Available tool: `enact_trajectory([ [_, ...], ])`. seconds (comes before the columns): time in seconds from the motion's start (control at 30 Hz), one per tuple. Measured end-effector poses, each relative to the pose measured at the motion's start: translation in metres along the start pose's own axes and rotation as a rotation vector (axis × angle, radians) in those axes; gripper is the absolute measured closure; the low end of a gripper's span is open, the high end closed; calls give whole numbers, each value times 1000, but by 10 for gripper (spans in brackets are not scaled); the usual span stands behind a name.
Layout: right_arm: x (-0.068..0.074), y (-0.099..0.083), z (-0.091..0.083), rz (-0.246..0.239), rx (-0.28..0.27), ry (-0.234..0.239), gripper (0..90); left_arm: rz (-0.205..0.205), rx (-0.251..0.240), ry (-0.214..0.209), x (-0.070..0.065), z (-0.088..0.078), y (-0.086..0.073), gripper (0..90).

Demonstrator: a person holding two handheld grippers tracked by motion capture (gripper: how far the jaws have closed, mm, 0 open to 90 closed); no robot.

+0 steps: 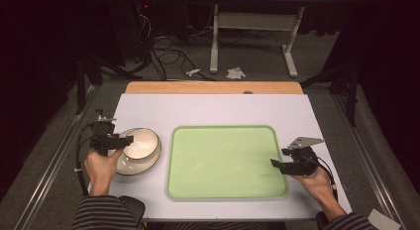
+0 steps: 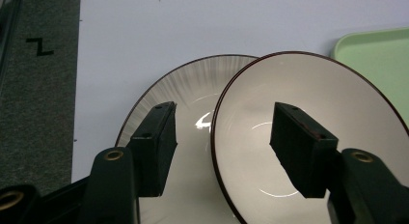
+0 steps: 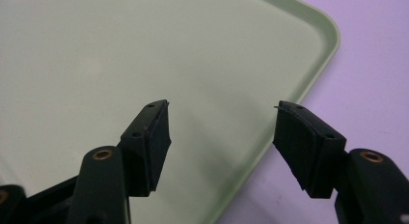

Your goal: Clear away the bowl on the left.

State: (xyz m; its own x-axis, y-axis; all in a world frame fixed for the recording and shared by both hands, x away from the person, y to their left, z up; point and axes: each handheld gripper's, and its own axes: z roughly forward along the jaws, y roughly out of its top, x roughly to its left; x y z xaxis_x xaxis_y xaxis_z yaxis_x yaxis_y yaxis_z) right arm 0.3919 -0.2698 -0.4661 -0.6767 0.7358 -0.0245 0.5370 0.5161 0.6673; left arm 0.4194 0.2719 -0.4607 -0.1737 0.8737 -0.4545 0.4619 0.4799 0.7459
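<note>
The left gripper [image 2: 222, 151] stood open astride the upper bowl's [image 2: 308, 137] rim; closing squarely there seemed wise. The right gripper [image 3: 222, 142] hovered open over the tray [image 3: 120, 55].

Person in striped sleeves with a black handheld gripper in each hand

Both sleeves [image 1: 101, 212] carry narrow dark and pale stripes; the left gripper [image 2: 222, 147] and the right gripper [image 3: 222, 147] are black, each with two flat, blocky jaws, small screw holes along the jaw edges and a brass-coloured ring at each jaw base; a black cable [image 1: 79, 155] loops from the left gripper; a grey three-cornered plate [image 1: 304, 141] tops the right gripper.
</note>
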Motion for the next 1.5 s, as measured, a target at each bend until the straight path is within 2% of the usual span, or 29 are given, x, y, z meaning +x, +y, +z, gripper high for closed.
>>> enact_trajectory([
  [0.03,1,0,0,2,3,0,391,1,3,2,1,1,0,426],
  [0.1,2,0,1,-8,10,0,395,-26,21,-5,2,3,-1,425],
  [0.3,2,0,1,-15,11,1,398,-22,67,11,5,8,-6,426],
  [0.53,3,0,1,-13,19,3,399,-19,99,30,8,13,-10,443],
  [0.7,3,0,1,-17,20,9,400,-33,122,41,13,17,-11,473],
  [0.93,3,0,1,-23,19,6,399,-59,133,34,15,18,-10,580],
  [1.13,3,0,1,-25,19,6,400,-63,144,35,16,19,-11,640],
  [1.3,4,0,-1,-31,4,-2,405,-58,135,15,15,17,-11,685],
  [1.5,5,0,-1,-33,0,-6,407,-59,144,20,15,19,-12,721],
])
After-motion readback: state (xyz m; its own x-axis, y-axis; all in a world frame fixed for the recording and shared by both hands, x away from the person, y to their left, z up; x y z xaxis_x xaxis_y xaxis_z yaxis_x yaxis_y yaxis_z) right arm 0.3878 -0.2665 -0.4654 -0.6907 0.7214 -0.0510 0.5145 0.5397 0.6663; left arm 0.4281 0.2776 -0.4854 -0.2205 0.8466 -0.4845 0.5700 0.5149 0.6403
